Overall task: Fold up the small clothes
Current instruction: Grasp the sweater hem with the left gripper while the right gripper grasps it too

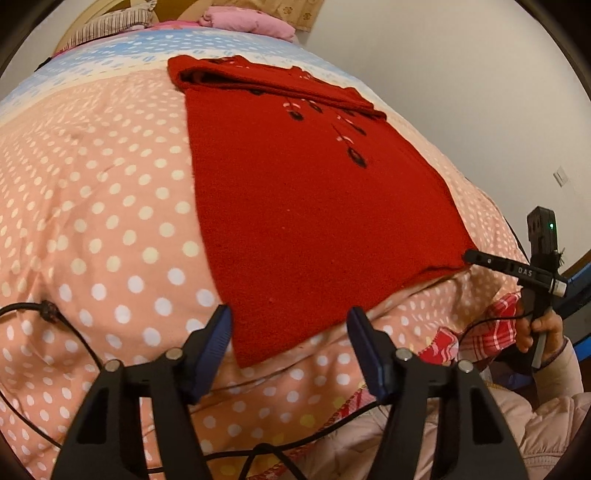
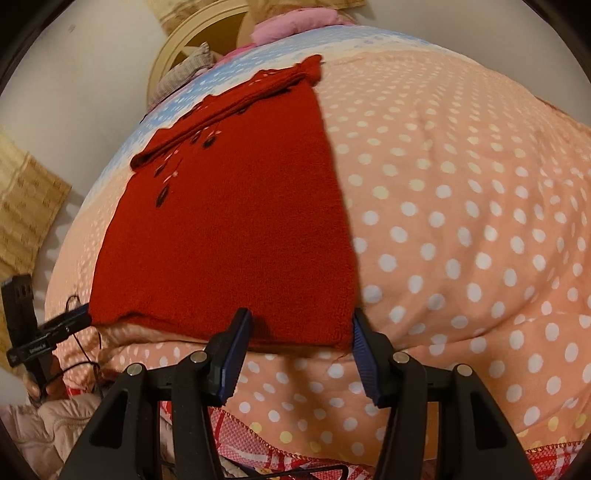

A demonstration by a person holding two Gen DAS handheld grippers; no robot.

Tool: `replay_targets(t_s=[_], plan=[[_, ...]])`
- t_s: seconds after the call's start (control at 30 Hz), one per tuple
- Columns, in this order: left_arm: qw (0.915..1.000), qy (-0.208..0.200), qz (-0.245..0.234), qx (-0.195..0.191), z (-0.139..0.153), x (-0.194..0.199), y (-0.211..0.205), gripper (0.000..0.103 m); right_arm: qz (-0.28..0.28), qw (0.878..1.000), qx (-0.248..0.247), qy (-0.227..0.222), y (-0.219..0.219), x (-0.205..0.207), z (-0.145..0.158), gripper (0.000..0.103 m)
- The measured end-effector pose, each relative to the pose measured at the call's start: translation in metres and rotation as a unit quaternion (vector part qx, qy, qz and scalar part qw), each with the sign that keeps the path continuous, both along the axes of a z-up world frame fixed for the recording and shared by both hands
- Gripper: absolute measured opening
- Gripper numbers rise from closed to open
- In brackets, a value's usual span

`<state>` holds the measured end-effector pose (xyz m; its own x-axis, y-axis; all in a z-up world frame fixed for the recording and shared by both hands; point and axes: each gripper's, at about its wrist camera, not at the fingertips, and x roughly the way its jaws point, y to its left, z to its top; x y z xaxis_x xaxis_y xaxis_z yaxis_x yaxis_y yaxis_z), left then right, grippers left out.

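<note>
A red knitted sweater (image 1: 314, 206) with dark flower embroidery lies flat on the polka-dot bed, its sleeves folded across the far end. My left gripper (image 1: 290, 317) is open, its fingers straddling the sweater's near left hem corner. My right gripper (image 2: 301, 325) is open, its fingers astride the near right hem corner of the sweater (image 2: 229, 236). The right gripper also shows in the left wrist view (image 1: 471, 255), its tip at the hem's right corner. The left gripper shows in the right wrist view (image 2: 83, 317) at the left corner.
A peach quilt with white dots (image 1: 96, 221) covers the bed. Pink folded cloth (image 1: 247, 20) and a striped pillow (image 1: 110, 22) lie at the far end. A red checked blanket (image 2: 258, 443) hangs at the near edge. Black cables (image 1: 74, 332) trail over the quilt. White wall (image 1: 461, 74) stands to the right.
</note>
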<state>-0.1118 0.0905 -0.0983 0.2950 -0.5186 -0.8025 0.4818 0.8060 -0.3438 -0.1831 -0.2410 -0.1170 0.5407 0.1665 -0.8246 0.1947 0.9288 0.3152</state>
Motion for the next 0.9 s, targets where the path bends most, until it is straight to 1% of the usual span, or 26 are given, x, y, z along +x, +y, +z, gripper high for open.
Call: replay_targets(t_s=[0.13, 0.23, 0.27, 0.3, 0.33, 0.37, 0.4, 0.47, 0.57, 0.67, 0.73, 0.83, 0.9], plan=[[0.9998, 0.010, 0.008, -0.017, -0.002, 0.005, 0.002, 0.066, -0.007, 1.000, 0.004, 0.000, -0.001, 0.003, -0.003, 0.054], [0.9997, 0.009, 0.003, -0.022, -0.001, 0.004, 0.002, 0.066, -0.010, 1.000, 0.009, -0.005, -0.002, 0.003, -0.005, 0.054], [0.9997, 0.008, 0.000, -0.021, -0.001, 0.003, 0.001, 0.061, -0.009, 1.000, 0.006, -0.005, -0.002, 0.003, -0.005, 0.052], [0.9998, 0.008, -0.002, -0.019, 0.000, 0.003, 0.001, 0.055, -0.007, 1.000, -0.010, -0.002, 0.001, 0.004, -0.005, 0.041], [0.9999, 0.009, -0.003, -0.014, -0.001, 0.003, 0.000, 0.038, -0.005, 1.000, -0.028, 0.003, 0.003, 0.004, -0.005, 0.036], [0.9999, 0.013, -0.005, -0.009, -0.002, 0.004, -0.001, 0.023, -0.003, 0.999, -0.033, 0.005, 0.003, 0.004, -0.005, 0.028], [0.9999, 0.016, -0.005, -0.001, -0.002, 0.006, -0.002, 0.021, -0.003, 1.000, -0.024, 0.004, 0.002, 0.004, -0.004, 0.016], [0.9999, 0.012, -0.007, 0.003, 0.001, 0.008, -0.002, 0.020, -0.007, 1.000, 0.008, 0.003, -0.003, 0.005, 0.000, 0.011], [0.9999, -0.009, -0.009, 0.001, 0.013, 0.013, -0.002, 0.018, -0.004, 0.999, 0.033, -0.010, -0.005, 0.007, 0.011, 0.010], [0.9995, -0.028, -0.005, -0.011, 0.028, 0.031, -0.002, 0.018, 0.006, 0.996, 0.074, -0.044, -0.005, 0.017, 0.033, 0.010], [0.9992, -0.039, 0.002, -0.011, 0.036, 0.045, -0.002, 0.018, 0.013, 0.994, 0.083, -0.063, -0.004, 0.031, 0.045, 0.010], [0.9977, -0.065, 0.021, 0.006, 0.050, 0.068, -0.001, 0.018, 0.019, 0.993, 0.072, -0.087, 0.001, 0.060, 0.064, 0.009], [0.9964, -0.080, 0.028, 0.012, 0.058, 0.078, 0.005, 0.023, 0.021, 0.992, 0.071, -0.103, 0.001, 0.082, 0.074, 0.009]])
